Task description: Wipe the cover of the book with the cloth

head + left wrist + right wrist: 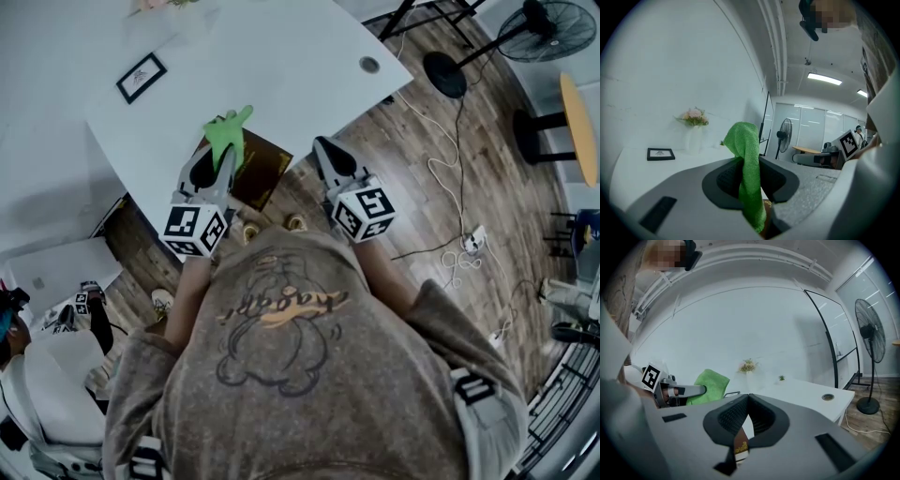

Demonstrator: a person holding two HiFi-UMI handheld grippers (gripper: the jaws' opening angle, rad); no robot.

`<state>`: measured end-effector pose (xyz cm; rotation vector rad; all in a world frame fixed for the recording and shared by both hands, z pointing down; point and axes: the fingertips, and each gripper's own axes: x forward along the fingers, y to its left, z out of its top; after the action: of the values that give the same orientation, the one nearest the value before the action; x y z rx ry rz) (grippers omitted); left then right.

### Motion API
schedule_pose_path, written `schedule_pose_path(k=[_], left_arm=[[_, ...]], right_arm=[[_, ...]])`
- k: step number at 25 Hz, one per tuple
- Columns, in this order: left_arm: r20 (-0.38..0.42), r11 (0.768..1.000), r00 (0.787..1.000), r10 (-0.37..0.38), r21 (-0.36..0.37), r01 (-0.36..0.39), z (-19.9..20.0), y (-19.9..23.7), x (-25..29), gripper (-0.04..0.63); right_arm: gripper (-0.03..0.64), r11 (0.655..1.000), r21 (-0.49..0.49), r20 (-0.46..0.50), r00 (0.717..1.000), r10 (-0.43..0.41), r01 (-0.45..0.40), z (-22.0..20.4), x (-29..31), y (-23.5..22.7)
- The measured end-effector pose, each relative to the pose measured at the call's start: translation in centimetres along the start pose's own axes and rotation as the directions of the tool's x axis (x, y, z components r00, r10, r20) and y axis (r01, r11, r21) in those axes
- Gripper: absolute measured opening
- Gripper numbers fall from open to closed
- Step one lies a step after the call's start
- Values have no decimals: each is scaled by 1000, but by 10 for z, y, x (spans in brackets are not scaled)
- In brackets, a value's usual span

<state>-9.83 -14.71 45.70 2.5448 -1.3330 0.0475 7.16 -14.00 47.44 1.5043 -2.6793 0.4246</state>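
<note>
The book lies dark and flat at the near edge of the white surface. The left gripper is clenched on a green cloth over the book's 10 o'clock corner. At 3 o'clock the right gripper has its jaws pressed together, holding nothing.

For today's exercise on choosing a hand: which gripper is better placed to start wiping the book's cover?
Left. The left gripper is shut on the green cloth, at the brown book's edge. The right gripper has its jaws together, holding no cloth.
</note>
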Motion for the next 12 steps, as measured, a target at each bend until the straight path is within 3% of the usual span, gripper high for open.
schedule_pose_path(k=[12], left_arm=[[-21, 1000, 1000, 5, -21, -6, 9, -8, -7, 78]], right_arm=[[-5, 1000, 4, -21, 1000, 12, -12, 10, -6, 8]])
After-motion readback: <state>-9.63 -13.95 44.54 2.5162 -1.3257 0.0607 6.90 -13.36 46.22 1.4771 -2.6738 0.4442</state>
